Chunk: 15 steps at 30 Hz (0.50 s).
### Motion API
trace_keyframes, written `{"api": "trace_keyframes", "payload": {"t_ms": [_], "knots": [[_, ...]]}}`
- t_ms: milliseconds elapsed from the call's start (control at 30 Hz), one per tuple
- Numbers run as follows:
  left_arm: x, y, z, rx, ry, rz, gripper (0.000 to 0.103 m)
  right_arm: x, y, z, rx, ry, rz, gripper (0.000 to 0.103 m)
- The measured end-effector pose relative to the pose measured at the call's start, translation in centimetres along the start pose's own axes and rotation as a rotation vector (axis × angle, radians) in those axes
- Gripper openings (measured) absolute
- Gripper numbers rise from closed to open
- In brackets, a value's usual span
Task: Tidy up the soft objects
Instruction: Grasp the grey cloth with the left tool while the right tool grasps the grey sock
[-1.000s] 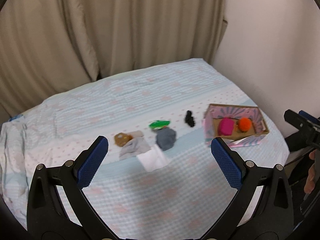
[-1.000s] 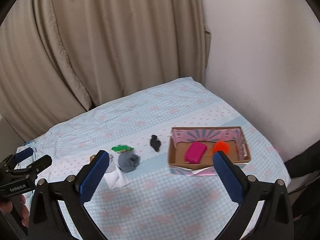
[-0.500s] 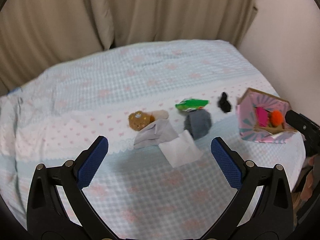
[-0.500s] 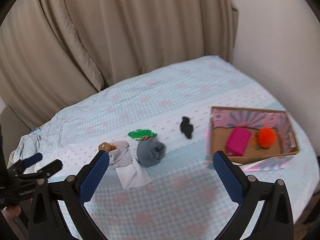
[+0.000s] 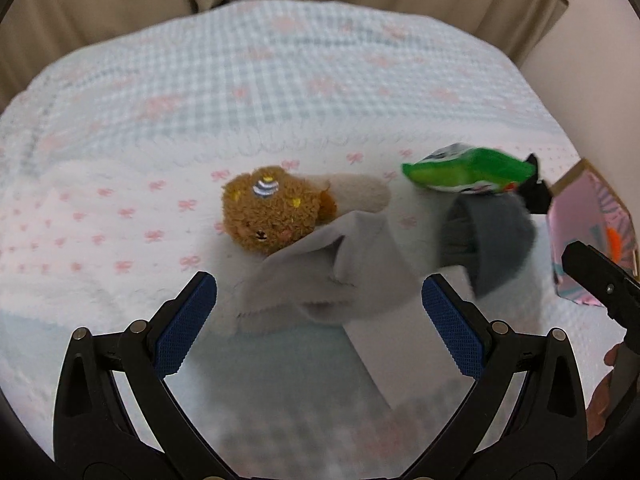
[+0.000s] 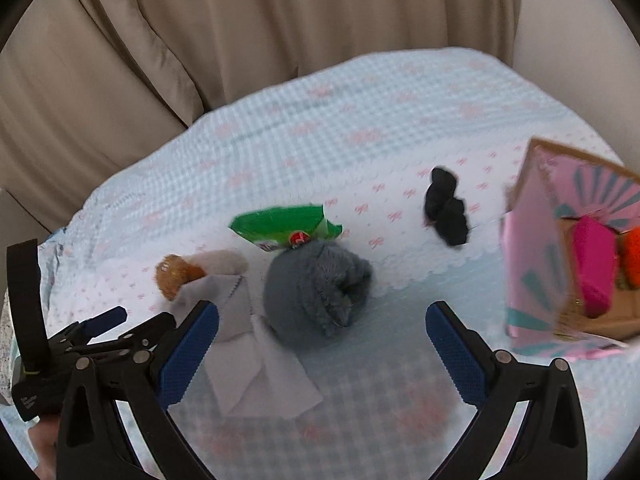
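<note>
A brown bear plush (image 5: pixel 270 214) lies on the bed, partly under a light grey cloth (image 5: pixel 332 276). A white cloth (image 5: pixel 392 344) lies below it. A dark grey sock ball (image 5: pixel 490 246) sits to the right, under a green packet (image 5: pixel 466 170). My left gripper (image 5: pixel 318 326) is open and empty just above the grey cloth. My right gripper (image 6: pixel 322 346) is open and empty over the sock ball (image 6: pixel 316 292). A small black item (image 6: pixel 446 210) lies beside the pink box (image 6: pixel 532 264), which holds a magenta item (image 6: pixel 594 264) and an orange one (image 6: pixel 632 256).
The bed sheet (image 5: pixel 280 92) is pale blue with pink bows. Beige curtains (image 6: pixel 240 32) hang behind the bed. The left gripper (image 6: pixel 92 336) shows at the lower left of the right wrist view. A white wall (image 6: pixel 568 32) stands on the right.
Both grippers have moved down and closer to the pile of soft items. The left one now hovers at the grey cloth, the right one at the sock ball. Both stay open.
</note>
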State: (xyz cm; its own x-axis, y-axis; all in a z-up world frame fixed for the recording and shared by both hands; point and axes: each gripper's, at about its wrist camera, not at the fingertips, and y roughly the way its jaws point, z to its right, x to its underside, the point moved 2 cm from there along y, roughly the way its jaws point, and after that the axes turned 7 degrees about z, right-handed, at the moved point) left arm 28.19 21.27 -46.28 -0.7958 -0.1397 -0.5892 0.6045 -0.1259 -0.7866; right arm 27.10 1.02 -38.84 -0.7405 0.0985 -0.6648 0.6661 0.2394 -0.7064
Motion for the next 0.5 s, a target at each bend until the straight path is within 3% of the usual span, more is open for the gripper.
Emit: {"api": "trace_keyframes", "payload": {"t_ms": [100,367,500], "knots": [[0.4,2.4,-0.3,0.011,-0.011,-0.014,0.102,0.4,2.4,0.1,0.003,-0.001,-0.013,0.103],[1.4,5.0,0.7,-0.014,0.040,-0.028,0.090,1.1,6.8,-0.1,0.002,-0.001,-0.035,0.103],[1.4,5.2,1.5,-0.050,0.100,-0.021,0.070,1.5,8.1,-0.3,0.000,0.003,-0.054,0.093]]}}
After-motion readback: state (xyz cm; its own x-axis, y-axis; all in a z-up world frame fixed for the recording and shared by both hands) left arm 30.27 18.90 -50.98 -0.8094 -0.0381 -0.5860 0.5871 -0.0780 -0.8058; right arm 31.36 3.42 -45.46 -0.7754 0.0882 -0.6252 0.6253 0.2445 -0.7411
